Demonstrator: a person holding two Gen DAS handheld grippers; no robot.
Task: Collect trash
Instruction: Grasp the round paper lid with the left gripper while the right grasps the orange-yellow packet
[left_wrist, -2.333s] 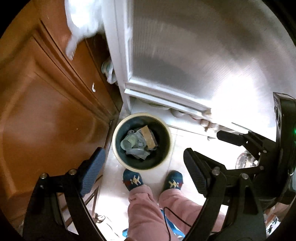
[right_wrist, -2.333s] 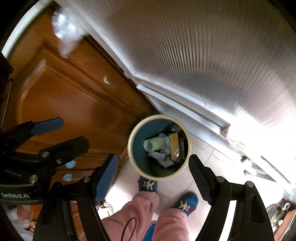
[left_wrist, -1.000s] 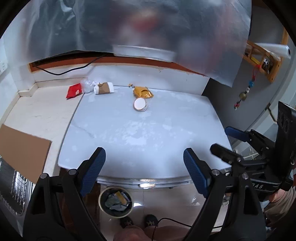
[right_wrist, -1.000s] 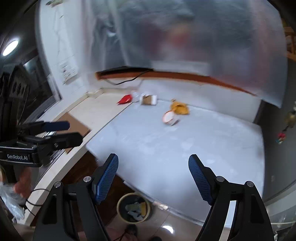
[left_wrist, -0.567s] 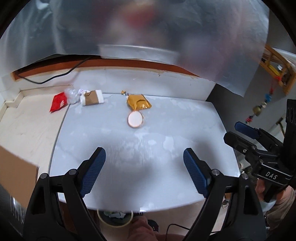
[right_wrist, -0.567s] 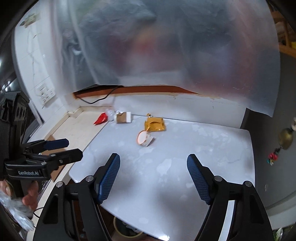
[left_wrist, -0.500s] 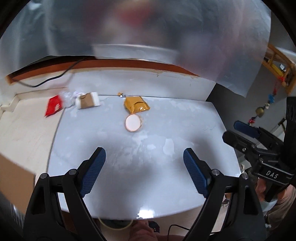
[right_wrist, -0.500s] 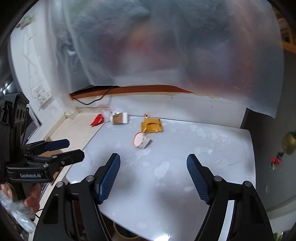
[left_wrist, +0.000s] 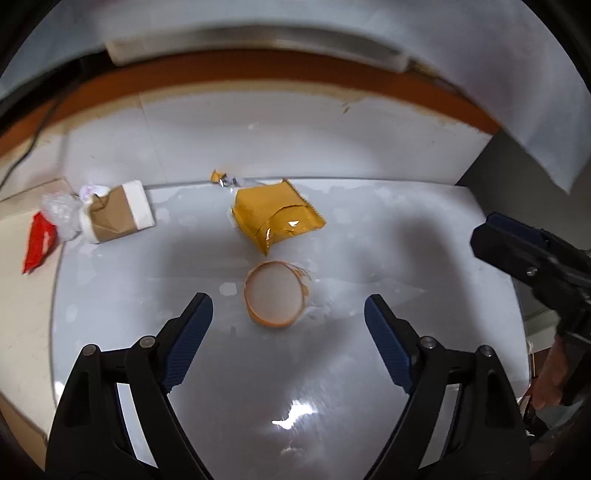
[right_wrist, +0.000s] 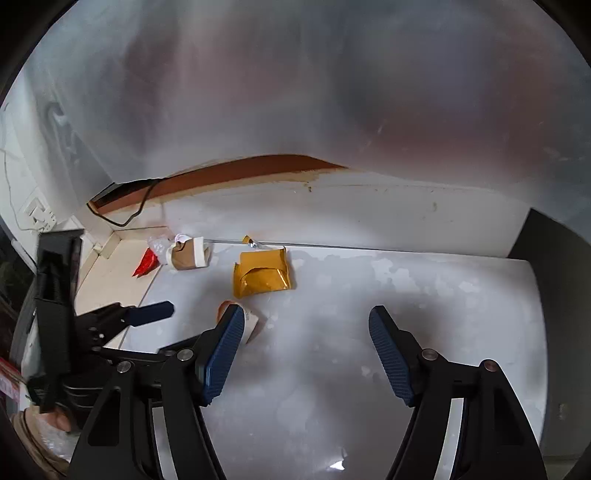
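A tipped orange paper cup (left_wrist: 275, 298) lies on the white table (left_wrist: 332, 387), its mouth facing my left gripper (left_wrist: 288, 314), which is open and empty just in front of it. Behind the cup lies a yellow wrapper (left_wrist: 275, 218). A brown and white carton (left_wrist: 116, 216), a crumpled clear plastic (left_wrist: 61, 216) and a red wrapper (left_wrist: 37, 243) lie at the back left. My right gripper (right_wrist: 306, 332) is open and empty over the table; its left finger hides most of the cup (right_wrist: 253, 323). The yellow wrapper (right_wrist: 262, 275) and carton (right_wrist: 188, 254) show beyond.
A white wall (left_wrist: 295, 140) with a brown strip (left_wrist: 258, 70) backs the table. A beige counter (right_wrist: 110, 273) adjoins the table's left side, with a black cable (right_wrist: 136, 206) behind it. The table's right edge (left_wrist: 495, 236) drops off to a dark gap.
Both grippers have moved from over the bin on the floor up to the table and closed in on the trash. The left gripper now sits right before the orange cup.
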